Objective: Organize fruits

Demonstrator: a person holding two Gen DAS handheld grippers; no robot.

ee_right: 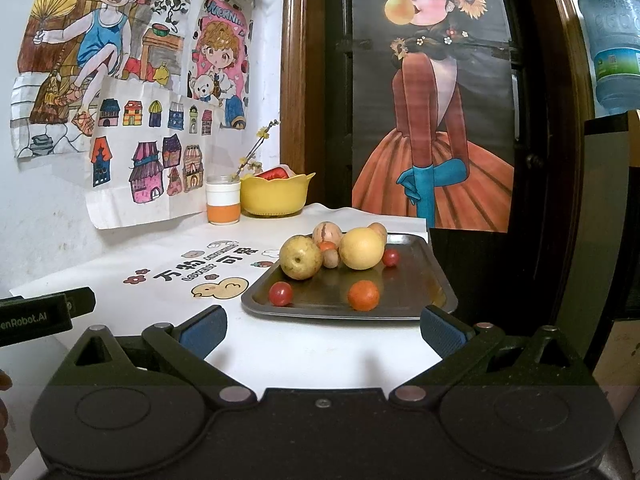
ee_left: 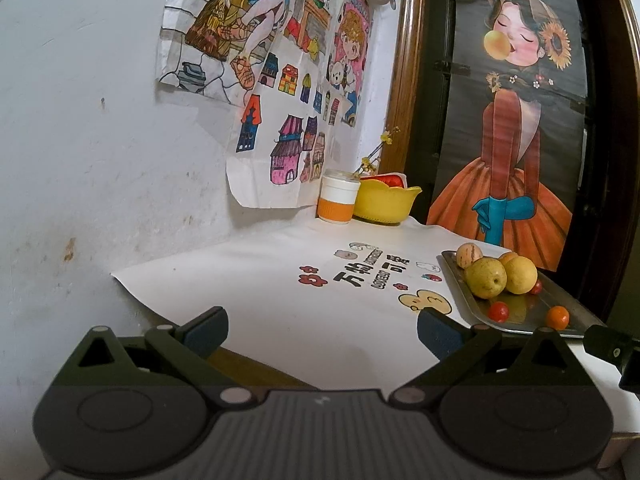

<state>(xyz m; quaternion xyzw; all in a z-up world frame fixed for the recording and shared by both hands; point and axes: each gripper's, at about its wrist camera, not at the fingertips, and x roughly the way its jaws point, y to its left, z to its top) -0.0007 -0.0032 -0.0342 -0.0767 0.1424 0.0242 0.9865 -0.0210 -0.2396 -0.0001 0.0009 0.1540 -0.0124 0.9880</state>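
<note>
Both the left gripper [ee_left: 322, 330] and right gripper [ee_right: 322, 330] gape empty (blue pads wide apart) above the bench [ee_right: 320, 352]; fruits [ee_right: 300, 258] sit on the tray [ee_right: 416, 276].

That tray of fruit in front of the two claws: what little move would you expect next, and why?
Probably the right gripper eases forward toward the small orange fruit near the front of the metal tray. Both grippers are open and empty, the left gripper faces bare tablecloth, and the yellow bowl behind looks like a likely destination.
</note>
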